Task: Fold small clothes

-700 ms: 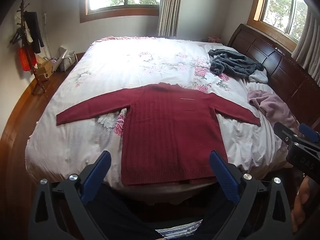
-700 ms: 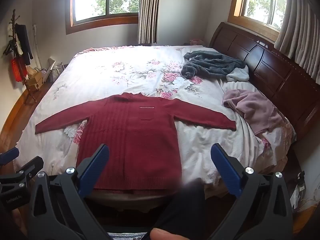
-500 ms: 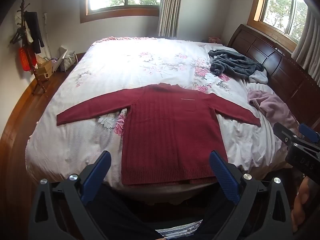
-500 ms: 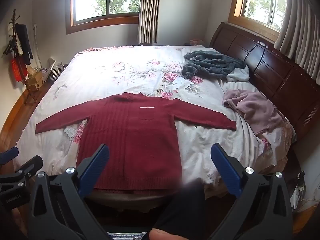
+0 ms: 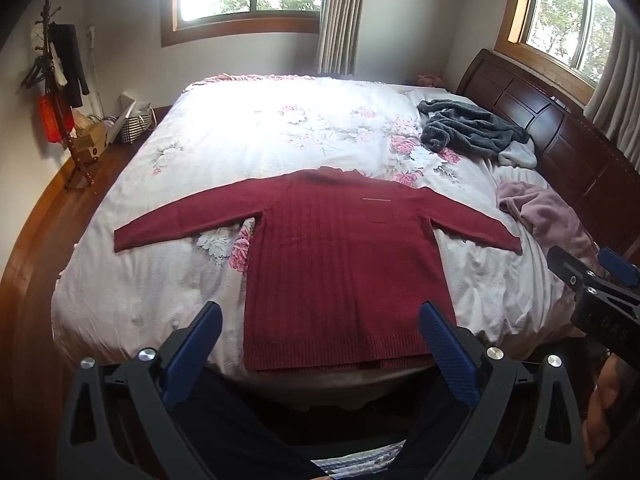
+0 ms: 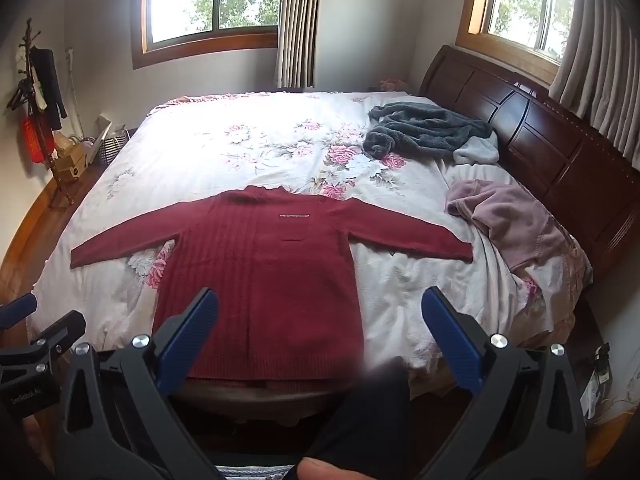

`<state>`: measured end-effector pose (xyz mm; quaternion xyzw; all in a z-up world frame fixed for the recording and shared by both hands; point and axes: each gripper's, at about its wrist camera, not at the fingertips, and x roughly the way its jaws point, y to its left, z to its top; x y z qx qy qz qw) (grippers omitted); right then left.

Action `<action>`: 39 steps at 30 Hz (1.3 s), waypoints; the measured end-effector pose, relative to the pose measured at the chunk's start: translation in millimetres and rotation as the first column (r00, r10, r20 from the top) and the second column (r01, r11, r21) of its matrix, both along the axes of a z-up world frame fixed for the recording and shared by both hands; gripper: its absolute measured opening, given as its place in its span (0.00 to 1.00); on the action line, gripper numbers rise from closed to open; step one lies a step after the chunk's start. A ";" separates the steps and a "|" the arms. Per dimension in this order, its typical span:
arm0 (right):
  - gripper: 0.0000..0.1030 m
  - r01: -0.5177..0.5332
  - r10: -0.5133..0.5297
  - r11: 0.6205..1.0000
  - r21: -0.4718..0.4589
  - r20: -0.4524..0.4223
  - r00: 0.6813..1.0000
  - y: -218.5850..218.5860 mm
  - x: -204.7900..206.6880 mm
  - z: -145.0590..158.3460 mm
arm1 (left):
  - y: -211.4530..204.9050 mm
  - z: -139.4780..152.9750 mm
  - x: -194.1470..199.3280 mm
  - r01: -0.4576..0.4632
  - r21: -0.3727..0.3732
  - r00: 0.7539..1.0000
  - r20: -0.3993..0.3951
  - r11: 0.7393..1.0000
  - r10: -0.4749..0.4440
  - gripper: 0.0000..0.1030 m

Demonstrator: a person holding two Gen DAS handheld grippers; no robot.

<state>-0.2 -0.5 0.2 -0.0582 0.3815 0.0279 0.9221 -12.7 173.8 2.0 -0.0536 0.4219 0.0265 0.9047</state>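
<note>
A dark red knitted sweater [image 5: 340,256] [image 6: 264,280] lies flat on the floral bed cover [image 5: 248,132] [image 6: 256,144], both sleeves spread out sideways, its hem at the near edge of the bed. My left gripper [image 5: 320,324] hovers open in front of the hem, nothing between its blue pads. My right gripper [image 6: 320,312] is open too, held back from the bed near the sweater's right lower corner. Each gripper shows at the edge of the other's view.
A grey fleece garment [image 5: 472,128] [image 6: 428,128] and a pink garment [image 5: 540,212] [image 6: 508,220] lie at the right side of the bed by the dark wooden headboard [image 6: 560,152]. A coat stand [image 5: 56,80] and boxes stand at the left wall. A person's dark trouser legs [image 5: 240,432] are below.
</note>
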 end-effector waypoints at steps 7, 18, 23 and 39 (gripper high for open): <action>0.97 -0.003 0.003 1.000 0.001 0.000 1.000 0.1 1.7 3.3 | -1.7 -2.5 -1.3 0.001 0.001 1.000 0.001 1.000 -0.001 0.96; 0.97 -0.007 0.007 1.000 -0.005 0.017 1.000 6.5 1.7 13.9 | 4.8 8.3 2.6 0.003 0.004 1.000 0.008 1.000 -0.003 0.96; 0.97 -0.007 0.007 1.000 -0.006 0.018 1.000 6.9 1.1 13.3 | 4.6 11.7 1.6 0.002 0.006 1.000 0.011 1.000 -0.002 0.96; 0.97 -0.006 0.006 1.000 -0.005 0.028 1.000 8.3 -0.5 13.6 | 2.3 15.5 -6.1 -0.002 0.011 1.000 0.026 1.000 0.001 0.96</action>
